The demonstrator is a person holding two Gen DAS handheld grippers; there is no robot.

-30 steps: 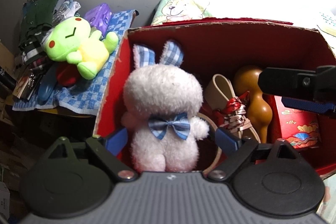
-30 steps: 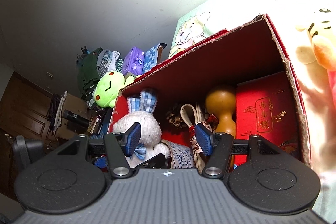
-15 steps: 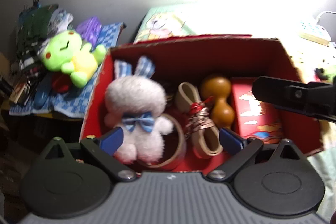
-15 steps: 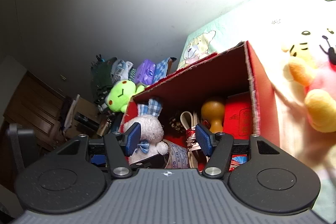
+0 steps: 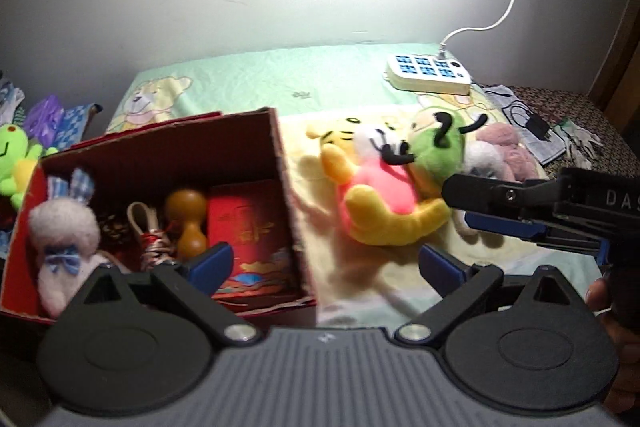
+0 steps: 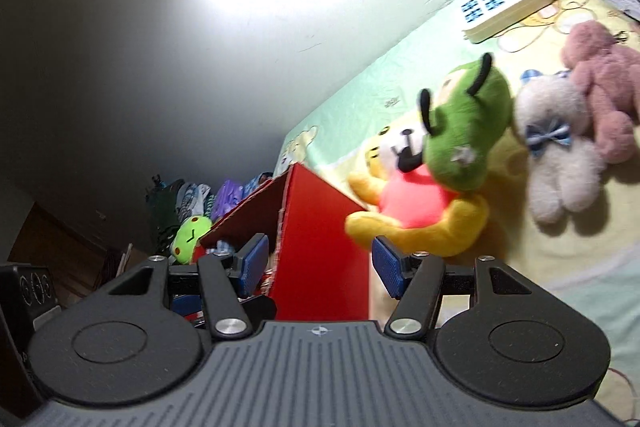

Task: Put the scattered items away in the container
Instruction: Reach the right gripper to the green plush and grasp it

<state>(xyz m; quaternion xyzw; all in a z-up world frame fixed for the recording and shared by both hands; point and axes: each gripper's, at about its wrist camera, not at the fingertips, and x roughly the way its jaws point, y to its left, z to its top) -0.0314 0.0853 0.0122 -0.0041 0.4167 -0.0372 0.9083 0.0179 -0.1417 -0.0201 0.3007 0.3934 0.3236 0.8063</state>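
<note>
A red cardboard box (image 5: 286, 187) stands on the bed and holds a white bunny (image 5: 64, 227), a brown gourd (image 5: 188, 219), a coiled strap and a red packet (image 5: 244, 223). To its right lie a yellow bear in a pink shirt (image 5: 380, 199), a green plush (image 5: 436, 147), a white plush (image 6: 556, 155) and a mauve plush (image 6: 604, 87). My left gripper (image 5: 326, 261) is open and empty over the box's right wall. The right gripper (image 6: 320, 259) is open and empty, with the box corner (image 6: 320, 239) ahead and the bear just past its right finger. Its fingers (image 5: 500, 211) reach in from the right in the left wrist view.
A white power strip (image 5: 428, 75) with its cable lies at the back of the bed by the wall. A lime frog plush (image 5: 12, 163) and piled clothes sit left of the box. Papers, a charger and gloves (image 5: 536, 131) lie at the far right.
Both views have swung right, from looking down into the box to the plush toys on the bed. The left jaws stand wider. The bunny stays in the box.
</note>
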